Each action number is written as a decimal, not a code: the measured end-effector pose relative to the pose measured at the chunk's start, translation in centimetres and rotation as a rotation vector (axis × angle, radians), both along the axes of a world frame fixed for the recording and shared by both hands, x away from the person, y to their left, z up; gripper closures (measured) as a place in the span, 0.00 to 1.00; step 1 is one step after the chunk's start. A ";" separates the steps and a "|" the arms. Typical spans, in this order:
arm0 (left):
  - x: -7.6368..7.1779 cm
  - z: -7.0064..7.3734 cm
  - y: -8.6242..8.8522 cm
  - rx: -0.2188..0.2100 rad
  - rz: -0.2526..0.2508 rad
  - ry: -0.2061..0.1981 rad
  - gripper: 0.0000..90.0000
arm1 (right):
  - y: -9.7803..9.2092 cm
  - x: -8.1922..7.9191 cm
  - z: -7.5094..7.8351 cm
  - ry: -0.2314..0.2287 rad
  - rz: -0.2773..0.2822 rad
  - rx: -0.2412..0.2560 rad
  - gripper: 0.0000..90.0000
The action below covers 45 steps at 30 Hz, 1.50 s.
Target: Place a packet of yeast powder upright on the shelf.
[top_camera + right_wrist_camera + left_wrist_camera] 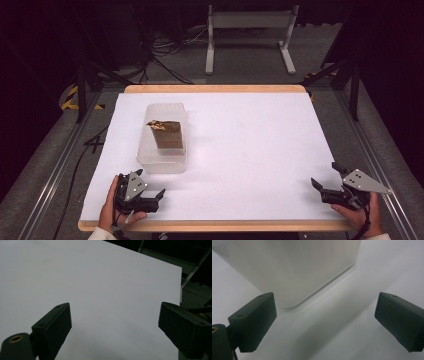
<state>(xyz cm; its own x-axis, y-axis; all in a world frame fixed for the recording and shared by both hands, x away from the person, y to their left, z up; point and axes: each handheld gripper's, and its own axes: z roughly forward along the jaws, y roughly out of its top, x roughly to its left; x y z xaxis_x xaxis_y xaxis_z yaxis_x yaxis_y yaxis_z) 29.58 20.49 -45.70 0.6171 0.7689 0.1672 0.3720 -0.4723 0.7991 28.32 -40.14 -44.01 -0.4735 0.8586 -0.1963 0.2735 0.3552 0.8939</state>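
Observation:
A translucent plastic container (161, 159) stands on the left half of the white table sheet (240, 145). A brown packet (166, 134) with a crumpled gold top stands upright inside it. My left gripper (149, 183) rests near the front left edge, just below the container, open and empty. In the left gripper view the container's frosted wall (294, 267) rises close ahead of the spread jaws (325, 317). My right gripper (327, 175) sits at the front right corner, open with nothing between its jaws. The right gripper view looks over bare white sheet (100, 285) between its parted jaws (113, 327).
The sheet lies on a wooden board (215, 88) whose rim shows at the back and front. Beyond the table stand a white frame (250, 30), loose cables (165, 60) and black stand legs (95, 75) on grey floor.

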 end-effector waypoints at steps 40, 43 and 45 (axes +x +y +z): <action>0.1 0.0 0.1 0.006 0.002 0.000 0.05 | 1.0 -0.2 0.4 -0.009 0.008 -0.044 0.13; 0.2 0.0 0.0 0.006 -0.002 0.003 0.05 | 1.1 -0.4 0.4 -0.007 0.007 -0.050 0.13; 0.2 0.0 0.0 0.006 -0.002 0.004 0.05 | 1.1 -0.4 0.4 -0.007 0.008 -0.048 0.13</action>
